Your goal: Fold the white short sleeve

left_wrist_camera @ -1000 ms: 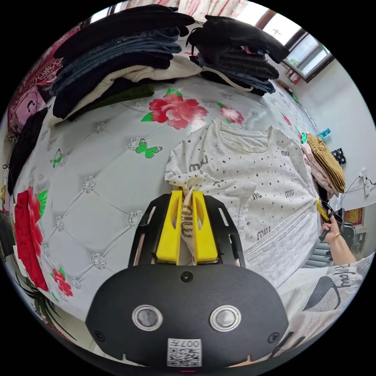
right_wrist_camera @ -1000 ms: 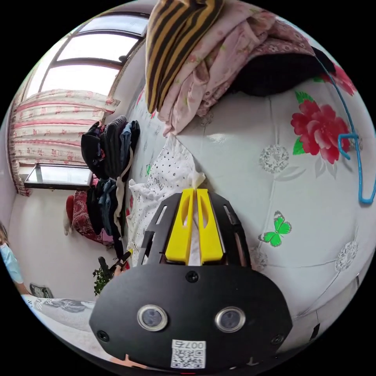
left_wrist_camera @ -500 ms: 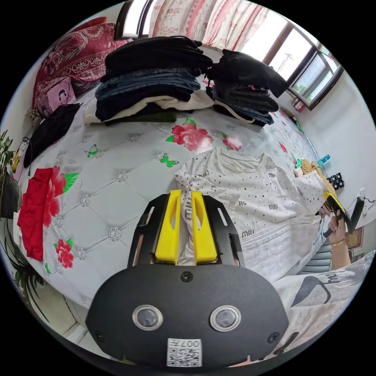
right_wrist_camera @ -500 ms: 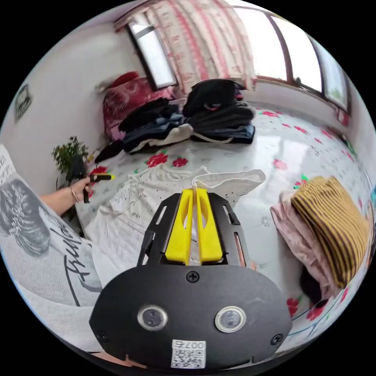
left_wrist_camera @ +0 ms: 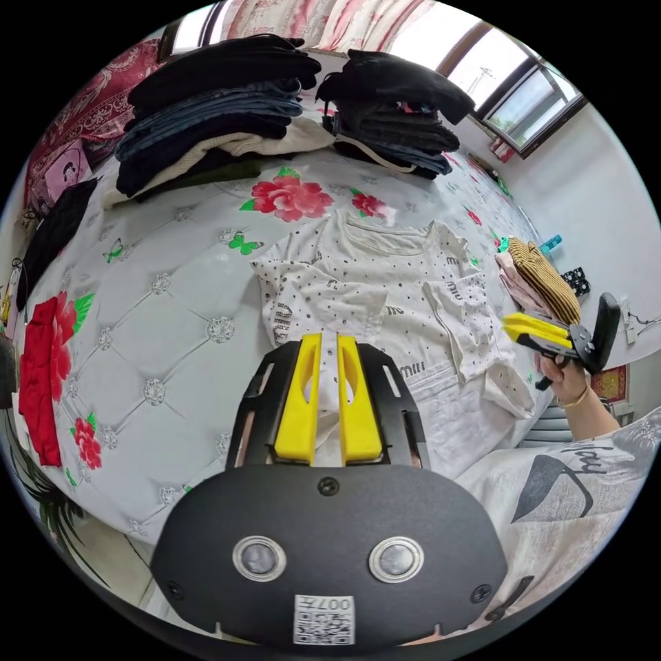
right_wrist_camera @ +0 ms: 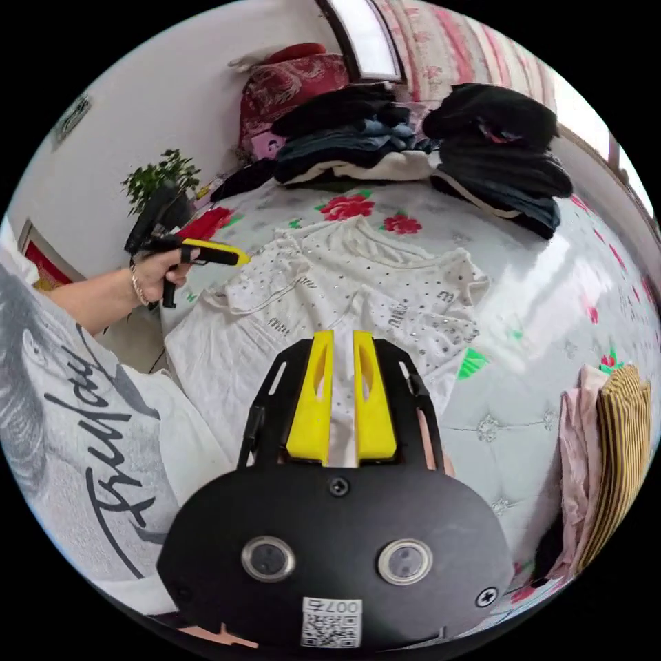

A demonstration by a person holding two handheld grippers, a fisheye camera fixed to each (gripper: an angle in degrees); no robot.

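1. The white short sleeve top [left_wrist_camera: 385, 296] lies face up on the quilted bed [left_wrist_camera: 172, 303], neckline toward the stacks of dark folded clothes [left_wrist_camera: 213, 103]. It sits near your edge of the mattress, so you can work both sides without leaning.
2. Both sleeves are turned in over the chest, which makes the body a narrower strip. The hem end hangs off the bed edge toward you.
3. Your left tool [left_wrist_camera: 322, 341] hovers over the left side of the top with a narrow gap between its jaws and nothing gripped. White cloth shows through the gap, lying below rather than pinched.
4. Your right tool [right_wrist_camera: 342, 337] is likewise slightly parted and empty, poised above the lower middle of the top. In the left gripper view it sits off the right edge of the garment, held in your hand [left_wrist_camera: 568, 379].
5. Likely next comes the lengthwise fold: take the hem and bring it up toward the neckline.
6. The striped and pink bundle [right_wrist_camera: 606, 454] lies well apart and will not interfere.
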